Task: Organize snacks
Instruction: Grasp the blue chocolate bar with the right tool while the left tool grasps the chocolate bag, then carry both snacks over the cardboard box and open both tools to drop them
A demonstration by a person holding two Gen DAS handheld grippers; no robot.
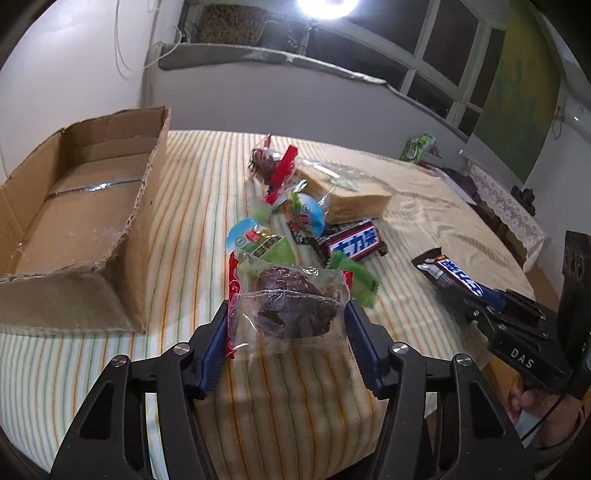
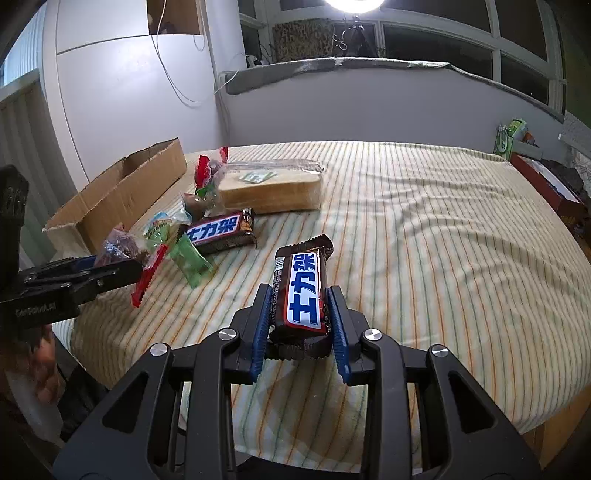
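Note:
My left gripper [image 1: 286, 314] is shut on a clear packet of dark dried fruit [image 1: 288, 310] with a red edge, held above the striped tablecloth; it also shows in the right wrist view [image 2: 122, 251]. My right gripper [image 2: 299, 295] is shut on a brown Snickers bar [image 2: 303, 288], also visible in the left wrist view [image 1: 447, 275]. A second Snickers bar [image 1: 354, 242] [image 2: 218, 230], green packets [image 1: 266, 245], a wrapped sponge cake [image 1: 351, 192] [image 2: 269, 188] and another dark fruit packet [image 1: 269, 162] lie in a pile. An open cardboard box [image 1: 74, 206] [image 2: 118, 195] stands left of the pile.
The striped cloth covers a table [image 2: 424, 240] whose right half is bare. A green packet [image 1: 419, 147] and a red box [image 2: 543, 184] sit beyond the far right edge. A windowsill and a bright lamp [image 2: 354, 3] are behind.

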